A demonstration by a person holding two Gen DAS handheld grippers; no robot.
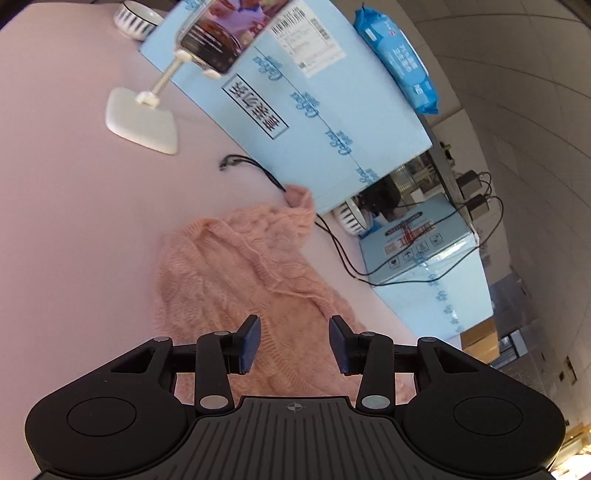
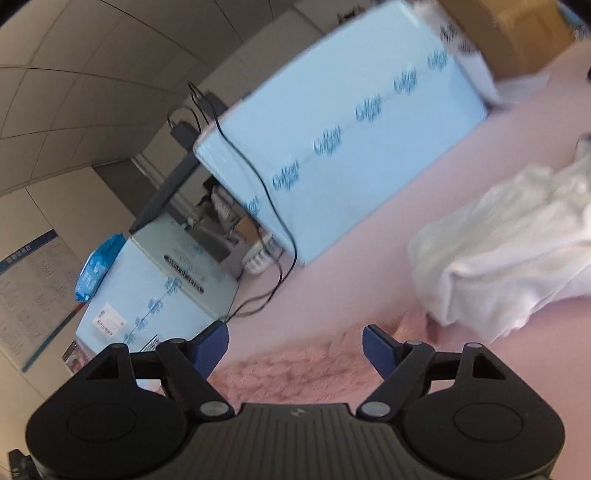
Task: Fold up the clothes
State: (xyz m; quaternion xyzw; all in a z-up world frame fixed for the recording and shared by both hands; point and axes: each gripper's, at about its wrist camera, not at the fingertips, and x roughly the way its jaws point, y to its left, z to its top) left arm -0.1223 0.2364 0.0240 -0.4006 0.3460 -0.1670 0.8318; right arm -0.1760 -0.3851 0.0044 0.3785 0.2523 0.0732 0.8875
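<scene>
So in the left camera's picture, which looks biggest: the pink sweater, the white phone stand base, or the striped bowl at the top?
1. Pink sweater, by far.
2. Stand base.
3. Striped bowl, partly cut off and farthest away, so its true size is unsure.

1. The pink table (image 1: 66, 206) lies bare on the left of the left wrist view, giving open passage beside the pink sweater (image 1: 236, 280).
2. A white phone stand (image 1: 142, 120) rises from that bare stretch, with a striped bowl (image 1: 136, 18) behind it.
3. Light blue boxes (image 1: 295, 99) wall off the far edge.
4. A black cable (image 1: 340, 254) trails across the table near the sweater.
5. In the right wrist view, a white garment (image 2: 517, 254) heaps at the right; bare table runs between it and the blue box (image 2: 351, 140).
</scene>
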